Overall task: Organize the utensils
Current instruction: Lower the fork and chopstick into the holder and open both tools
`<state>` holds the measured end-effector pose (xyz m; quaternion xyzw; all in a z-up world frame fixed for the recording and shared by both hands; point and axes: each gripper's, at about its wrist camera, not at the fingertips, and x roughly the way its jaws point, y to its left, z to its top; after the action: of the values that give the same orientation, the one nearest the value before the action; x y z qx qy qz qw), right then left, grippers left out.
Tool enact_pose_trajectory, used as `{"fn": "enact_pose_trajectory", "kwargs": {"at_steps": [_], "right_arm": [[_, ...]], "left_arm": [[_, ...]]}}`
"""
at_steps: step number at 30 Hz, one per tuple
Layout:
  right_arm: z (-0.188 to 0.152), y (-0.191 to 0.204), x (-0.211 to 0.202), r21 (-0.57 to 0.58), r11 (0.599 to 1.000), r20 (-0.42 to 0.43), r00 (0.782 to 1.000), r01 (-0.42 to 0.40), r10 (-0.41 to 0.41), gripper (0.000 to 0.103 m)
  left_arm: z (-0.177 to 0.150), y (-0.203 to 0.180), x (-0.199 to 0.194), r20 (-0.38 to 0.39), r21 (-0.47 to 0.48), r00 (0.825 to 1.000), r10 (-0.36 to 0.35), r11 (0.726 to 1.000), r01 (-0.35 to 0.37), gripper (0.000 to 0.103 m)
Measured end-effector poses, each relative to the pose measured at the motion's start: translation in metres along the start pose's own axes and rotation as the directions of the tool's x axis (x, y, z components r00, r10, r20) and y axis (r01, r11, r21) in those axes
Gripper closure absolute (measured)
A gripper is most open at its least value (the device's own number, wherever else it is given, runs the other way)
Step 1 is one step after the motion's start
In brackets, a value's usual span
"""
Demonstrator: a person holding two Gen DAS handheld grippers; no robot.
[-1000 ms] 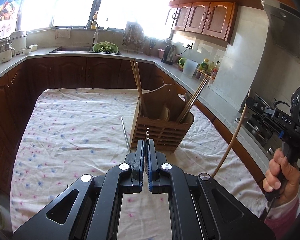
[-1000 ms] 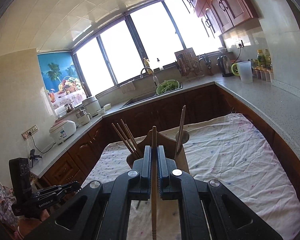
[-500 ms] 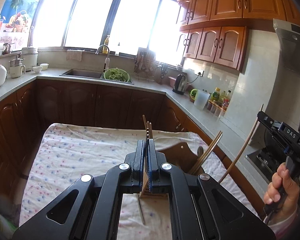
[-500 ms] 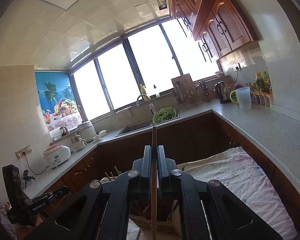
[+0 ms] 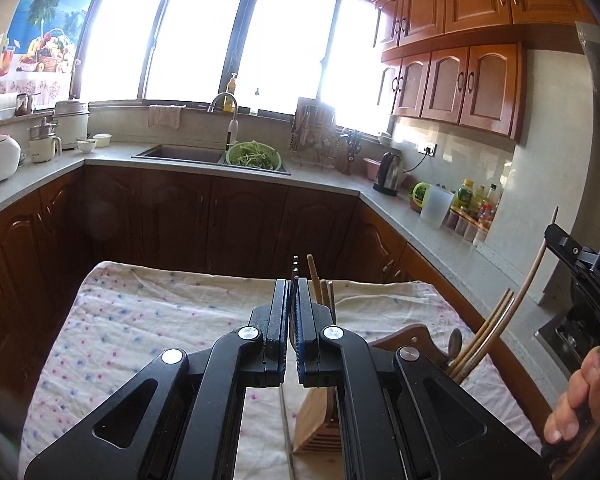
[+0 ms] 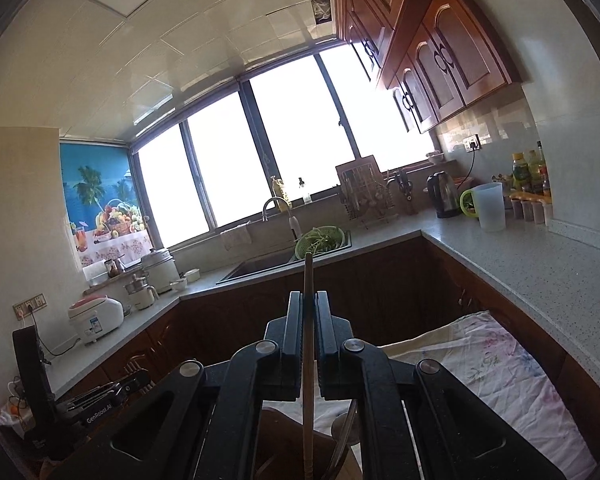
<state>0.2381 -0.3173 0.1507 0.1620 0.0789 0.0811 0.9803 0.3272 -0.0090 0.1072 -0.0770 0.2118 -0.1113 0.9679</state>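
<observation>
My left gripper (image 5: 294, 300) is shut on a thin metal chopstick (image 5: 295, 266) that sticks up past the fingertips. Below it stands a wooden utensil holder (image 5: 314, 416) with wooden chopsticks (image 5: 484, 336) and a spoon (image 5: 455, 340) in it. A metal chopstick (image 5: 287, 428) lies on the cloth left of the holder. My right gripper (image 6: 309, 312) is shut on a wooden chopstick (image 6: 308, 320), held upright above the holder (image 6: 276, 440). That gripper shows at the right edge of the left wrist view (image 5: 580, 264).
The table carries a floral cloth (image 5: 148, 320). Dark cabinets and a grey counter (image 5: 320, 184) wrap around behind, with a sink (image 5: 180, 154), a green colander (image 5: 253, 156), a kettle (image 5: 390, 172) and bottles (image 5: 476, 204).
Both grippers have risen and tilted upward; the holder has dropped low in both views. Each still grips its chopstick.
</observation>
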Motion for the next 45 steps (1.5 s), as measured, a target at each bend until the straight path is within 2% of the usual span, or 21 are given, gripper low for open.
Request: {"fn": "enact_pose_trajectory", "kwargs": {"at_steps": [5,9,14,20,23,26,31,41,43,45], "right_arm": [[-0.025,0.000,0.008,-0.011,1.000,-0.040,0.999,-0.010,0.010,0.098],[-0.030,-0.003,0.001,-0.013,1.000,-0.018,1.000,-0.001,0.001,0.098],[-0.030,-0.001,-0.001,-0.032,0.999,0.001,1.000,0.022,-0.022,0.098],[-0.045,-0.006,0.010,-0.017,0.999,-0.044,0.999,0.027,-0.028,0.098],[-0.054,-0.009,0.007,-0.005,0.999,-0.045,0.998,0.034,-0.034,0.098],[-0.060,-0.014,0.012,0.012,0.999,-0.085,0.996,0.032,-0.031,0.098],[-0.063,-0.013,0.010,0.009,0.999,-0.092,0.995,0.032,-0.031,0.098],[-0.061,-0.015,0.011,0.019,0.999,-0.117,0.993,0.030,-0.027,0.097],[-0.061,-0.016,0.011,0.024,0.999,-0.124,0.992,0.028,-0.025,0.092],[-0.060,-0.016,0.012,0.028,0.999,-0.132,0.991,0.028,-0.024,0.093]], "left_arm": [[-0.021,-0.010,0.018,-0.049,0.033,0.999,-0.002,0.999,0.004,0.101],[-0.035,-0.019,0.030,-0.094,0.064,0.996,-0.009,0.998,0.015,0.101],[-0.042,-0.030,0.031,-0.095,0.099,0.995,-0.009,0.995,0.019,0.101],[-0.045,-0.030,0.027,-0.089,0.107,0.996,-0.013,0.994,0.022,0.101],[-0.050,-0.030,0.027,-0.106,0.117,0.994,-0.025,0.992,0.037,0.101],[-0.052,-0.029,0.029,-0.112,0.113,0.993,-0.036,0.992,0.049,0.100],[-0.055,-0.038,0.032,-0.132,0.137,0.991,-0.027,0.990,0.045,0.101],[-0.058,-0.035,0.035,-0.168,0.098,0.984,-0.050,0.993,0.067,0.100],[-0.058,-0.035,0.035,-0.170,0.092,0.984,-0.052,0.993,0.068,0.100],[-0.058,-0.035,0.034,-0.174,0.089,0.983,-0.055,0.994,0.071,0.100]]}}
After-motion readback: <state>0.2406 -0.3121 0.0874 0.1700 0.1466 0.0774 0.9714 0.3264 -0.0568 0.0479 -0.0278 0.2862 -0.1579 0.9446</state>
